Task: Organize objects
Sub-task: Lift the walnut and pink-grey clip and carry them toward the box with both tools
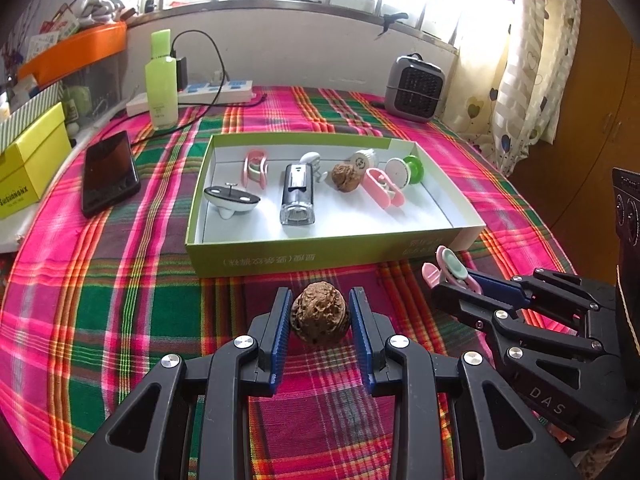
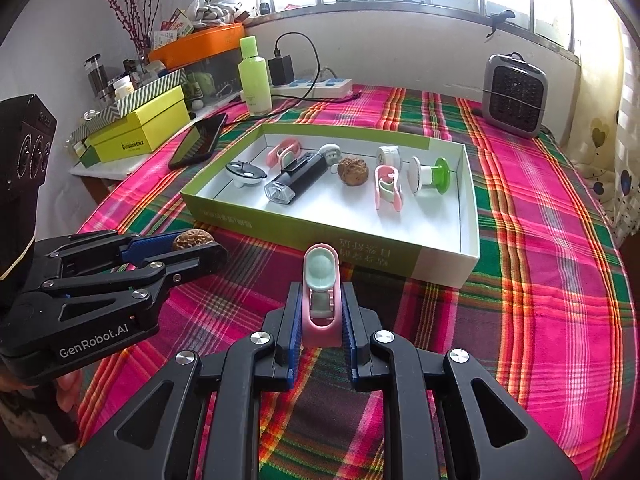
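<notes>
My left gripper (image 1: 319,312) is shut on a brown walnut (image 1: 319,312) and holds it above the plaid cloth, just in front of the green-walled box (image 1: 320,254). The walnut also shows in the right wrist view (image 2: 192,239). My right gripper (image 2: 320,312) is shut on a pink clip with a pale green pad (image 2: 321,292); it also shows in the left wrist view (image 1: 452,266). The box (image 2: 320,226) holds a second walnut (image 1: 345,176), two pink clips (image 1: 382,187), a black lighter-like device (image 1: 297,192), a green-and-white spool (image 1: 406,170) and other small items.
A black phone (image 1: 108,172) lies left of the box. A green bottle (image 1: 161,80), a power strip (image 1: 208,94) and a small grey heater (image 1: 414,88) stand at the back. Yellow boxes (image 1: 28,160) sit at the left edge.
</notes>
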`<action>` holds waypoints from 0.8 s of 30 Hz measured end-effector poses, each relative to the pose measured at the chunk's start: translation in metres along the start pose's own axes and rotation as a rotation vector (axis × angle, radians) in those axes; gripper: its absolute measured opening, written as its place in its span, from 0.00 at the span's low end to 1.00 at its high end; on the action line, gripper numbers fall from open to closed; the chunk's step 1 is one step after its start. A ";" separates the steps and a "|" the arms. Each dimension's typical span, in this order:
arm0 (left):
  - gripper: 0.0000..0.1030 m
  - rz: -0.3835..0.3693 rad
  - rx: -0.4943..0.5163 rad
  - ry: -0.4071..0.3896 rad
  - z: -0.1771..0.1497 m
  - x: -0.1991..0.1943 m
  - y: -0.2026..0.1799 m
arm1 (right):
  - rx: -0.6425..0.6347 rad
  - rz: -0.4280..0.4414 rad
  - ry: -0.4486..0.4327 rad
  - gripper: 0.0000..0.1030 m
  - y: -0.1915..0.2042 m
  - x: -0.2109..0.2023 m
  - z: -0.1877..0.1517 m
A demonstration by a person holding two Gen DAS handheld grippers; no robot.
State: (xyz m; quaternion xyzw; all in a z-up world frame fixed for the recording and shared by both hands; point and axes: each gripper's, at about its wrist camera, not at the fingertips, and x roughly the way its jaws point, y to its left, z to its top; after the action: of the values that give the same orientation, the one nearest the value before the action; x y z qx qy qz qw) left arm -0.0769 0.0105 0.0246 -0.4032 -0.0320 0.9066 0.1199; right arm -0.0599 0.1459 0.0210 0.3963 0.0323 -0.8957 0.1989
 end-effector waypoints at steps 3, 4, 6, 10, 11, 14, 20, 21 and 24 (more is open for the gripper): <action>0.26 -0.002 0.006 -0.007 0.004 -0.002 -0.002 | 0.008 0.002 -0.012 0.18 -0.003 -0.003 0.003; 0.26 -0.004 0.006 -0.007 0.005 -0.002 -0.003 | 0.009 0.001 -0.015 0.18 -0.003 -0.004 0.003; 0.26 -0.008 0.004 -0.012 0.008 -0.002 -0.004 | 0.009 -0.003 -0.022 0.18 -0.005 -0.006 0.005; 0.26 -0.014 0.003 -0.020 0.013 -0.003 -0.007 | 0.017 -0.010 -0.031 0.18 -0.010 -0.008 0.009; 0.26 -0.016 0.003 -0.022 0.015 -0.002 -0.007 | 0.019 -0.011 -0.033 0.18 -0.011 -0.008 0.010; 0.26 -0.021 0.007 -0.023 0.019 -0.001 -0.010 | 0.022 -0.016 -0.037 0.18 -0.014 -0.009 0.013; 0.26 -0.027 0.009 -0.030 0.029 0.001 -0.012 | 0.030 -0.020 -0.049 0.18 -0.020 -0.009 0.020; 0.26 -0.026 0.011 -0.030 0.030 0.002 -0.013 | 0.029 -0.022 -0.049 0.18 -0.020 -0.009 0.021; 0.26 -0.028 0.009 -0.028 0.034 0.005 -0.014 | 0.030 -0.024 -0.051 0.18 -0.023 -0.008 0.024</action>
State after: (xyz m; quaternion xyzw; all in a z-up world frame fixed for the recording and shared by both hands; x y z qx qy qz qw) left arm -0.1027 0.0262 0.0464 -0.3896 -0.0351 0.9105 0.1340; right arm -0.0809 0.1642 0.0411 0.3759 0.0189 -0.9082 0.1829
